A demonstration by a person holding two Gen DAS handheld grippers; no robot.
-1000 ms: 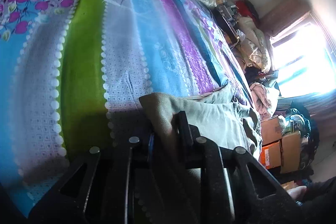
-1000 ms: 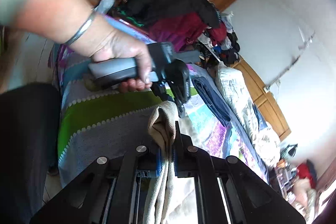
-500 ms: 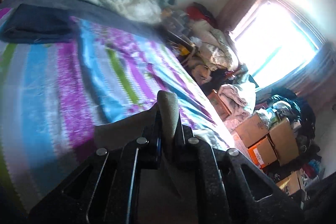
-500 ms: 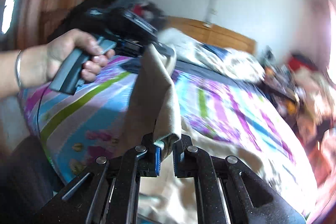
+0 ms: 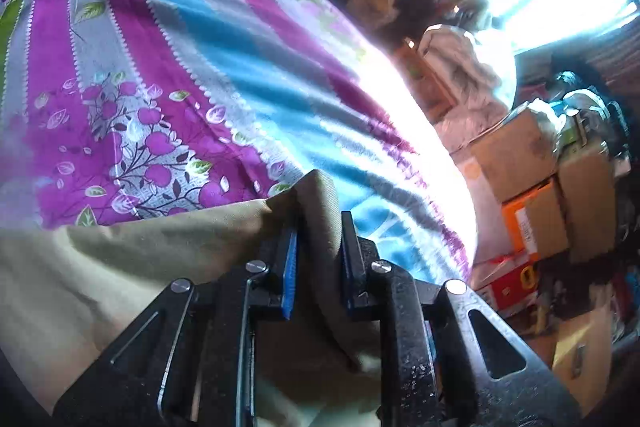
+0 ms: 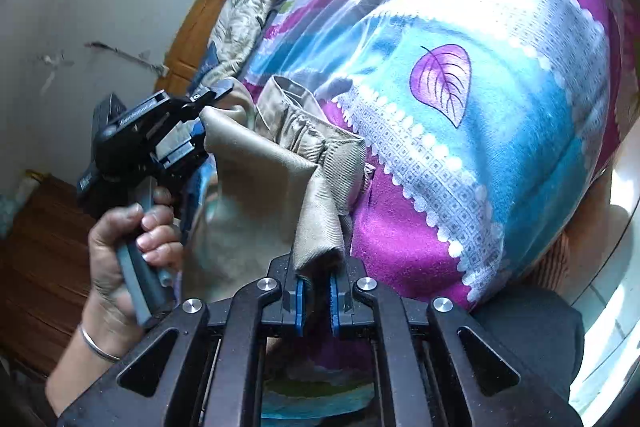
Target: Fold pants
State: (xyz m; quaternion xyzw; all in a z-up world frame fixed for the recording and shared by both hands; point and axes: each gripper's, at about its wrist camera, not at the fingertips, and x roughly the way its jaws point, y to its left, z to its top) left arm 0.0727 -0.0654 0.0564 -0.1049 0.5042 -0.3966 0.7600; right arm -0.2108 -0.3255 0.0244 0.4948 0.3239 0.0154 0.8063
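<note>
The khaki pants [image 6: 264,167] hang stretched between my two grippers above a striped, flowered bedspread [image 6: 460,155]. In the right wrist view my right gripper [image 6: 316,281] is shut on a folded corner of the fabric. The elastic waistband [image 6: 304,131] bunches beside that corner. Farther left a hand holds the left gripper [image 6: 202,119], which clamps the opposite corner. In the left wrist view my left gripper [image 5: 318,227] is shut on a fold of the pants [image 5: 120,259], and the cloth spreads down and left over the bedspread [image 5: 180,59].
Cardboard boxes [image 5: 536,195] and piled clothes [image 5: 460,67] crowd the floor past the bed edge under a bright window. A wooden headboard [image 6: 196,31] and pillows [image 6: 240,23] lie at the far end. A dark sleeve [image 6: 532,339] sits at lower right.
Both grippers have swung round with the pants still clamped. The views now look down across the bedspread, and the cloth hangs lower and closer to the bed.
</note>
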